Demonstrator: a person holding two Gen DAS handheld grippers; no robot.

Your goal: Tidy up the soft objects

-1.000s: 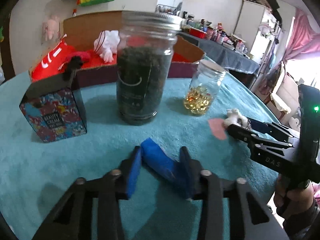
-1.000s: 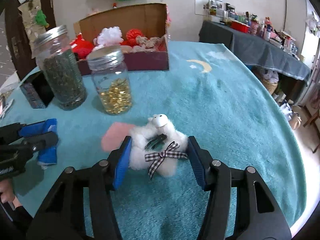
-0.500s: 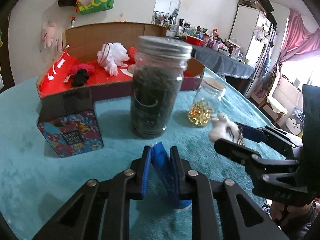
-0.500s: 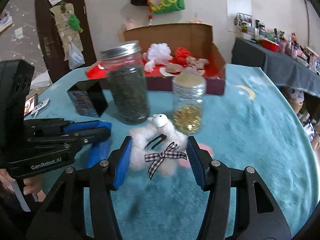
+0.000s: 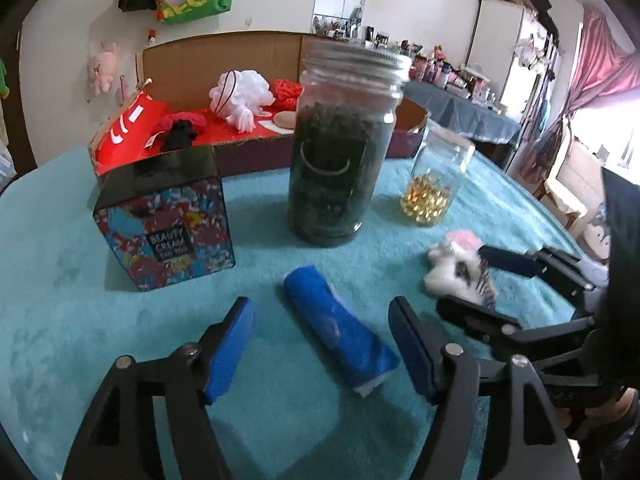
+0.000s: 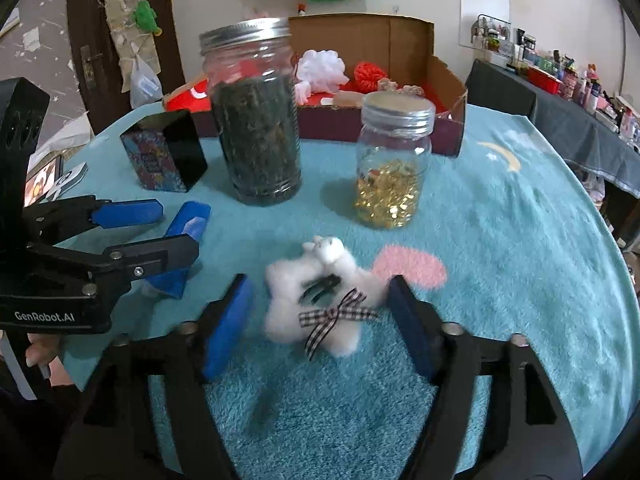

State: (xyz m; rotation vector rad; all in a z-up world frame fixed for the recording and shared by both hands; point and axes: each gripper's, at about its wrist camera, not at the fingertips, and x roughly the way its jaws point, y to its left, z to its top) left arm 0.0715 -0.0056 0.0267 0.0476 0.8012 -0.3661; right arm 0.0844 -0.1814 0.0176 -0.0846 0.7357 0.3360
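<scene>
Left gripper (image 5: 322,344): spread wide, holding nothing; the blue roll (image 5: 340,330) lies loose on the counter (image 5: 60,272) between its pads, touching neither, angled across the gap.

Right gripper (image 6: 320,312): also wide and empty; the white plush (image 6: 316,300) with its checked bow (image 6: 338,314) sits between the pads, near the right one. I cannot tell whether it touches.

Where the soft things are: both rest near the front edge of the counter, side by side, roll to the left, plush to the right, by a pink patch in the cloth (image 6: 408,266).

Further out: a dark jar (image 6: 256,116) and a gold-bead jar (image 6: 392,160) stand mid-counter, a patterned box (image 5: 168,220) to their left; behind them, at the back edge, a cardboard box (image 6: 400,52) already holds red and white soft items.

Progress, as I judge it: neither piece is in the cardboard box yet, and I take that box to be where they belong.

What could go wrong:
- The roll lies slantwise, so closing on it may pinch only a corner and let it unroll or slip.
- The plush is off-centre; one pad may shove it aside, or catch only the bow.
- The two grippers sit close together; lifting both at once risks them knocking.
- The jars stand in the path to the box; a low carry could tip one.
</scene>
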